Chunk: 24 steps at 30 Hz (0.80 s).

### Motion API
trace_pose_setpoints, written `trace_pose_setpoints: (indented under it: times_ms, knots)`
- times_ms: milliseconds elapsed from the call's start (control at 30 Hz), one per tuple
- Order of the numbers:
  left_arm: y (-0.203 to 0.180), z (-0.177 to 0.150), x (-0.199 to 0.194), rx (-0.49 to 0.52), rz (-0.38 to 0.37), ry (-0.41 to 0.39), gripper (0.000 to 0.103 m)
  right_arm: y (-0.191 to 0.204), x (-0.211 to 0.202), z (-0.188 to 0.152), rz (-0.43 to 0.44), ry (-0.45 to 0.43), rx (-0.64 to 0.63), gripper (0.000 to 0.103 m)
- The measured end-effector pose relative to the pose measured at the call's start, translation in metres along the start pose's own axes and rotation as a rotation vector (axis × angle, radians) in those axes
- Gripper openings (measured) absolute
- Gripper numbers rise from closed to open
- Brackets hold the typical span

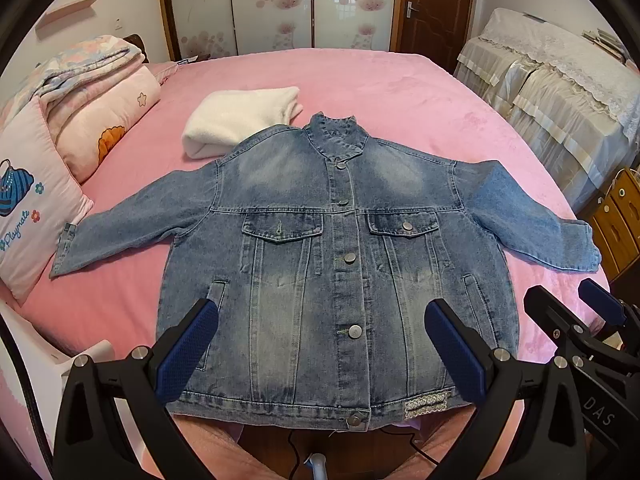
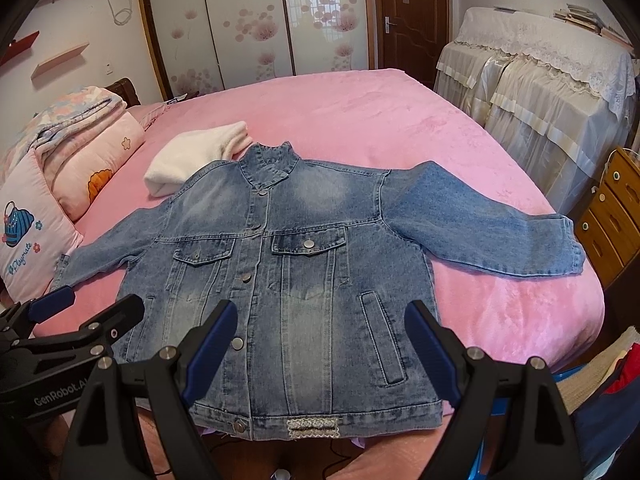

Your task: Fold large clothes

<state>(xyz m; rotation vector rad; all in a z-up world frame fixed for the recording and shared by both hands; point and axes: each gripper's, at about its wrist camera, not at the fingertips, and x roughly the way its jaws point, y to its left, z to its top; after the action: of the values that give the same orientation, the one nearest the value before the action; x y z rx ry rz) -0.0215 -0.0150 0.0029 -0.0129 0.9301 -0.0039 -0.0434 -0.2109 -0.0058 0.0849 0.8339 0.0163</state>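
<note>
Grippers [image 1: 320,344] [image 2: 320,344] above jacket [image 1: 336,264], jaws wide.

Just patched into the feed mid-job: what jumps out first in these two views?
A blue denim jacket lies front-up and buttoned in the middle of the pink bed, both sleeves spread wide. Behind its left shoulder sits a folded white garment, partly under the jacket. Both the left gripper and right gripper hang open over the hem, holding nothing.
</note>
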Motion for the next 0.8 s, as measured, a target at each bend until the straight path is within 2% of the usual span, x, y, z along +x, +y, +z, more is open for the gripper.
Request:
trace_pose_setpoints:
  times_ms: [800]
  knots:
    - [0.0066, -0.0028, 0.0048, -0.024, 0.005, 0.02, 0.102, 0.0094, 0.0049, -0.0013, 0.009, 0.012, -0.01, 0.087]
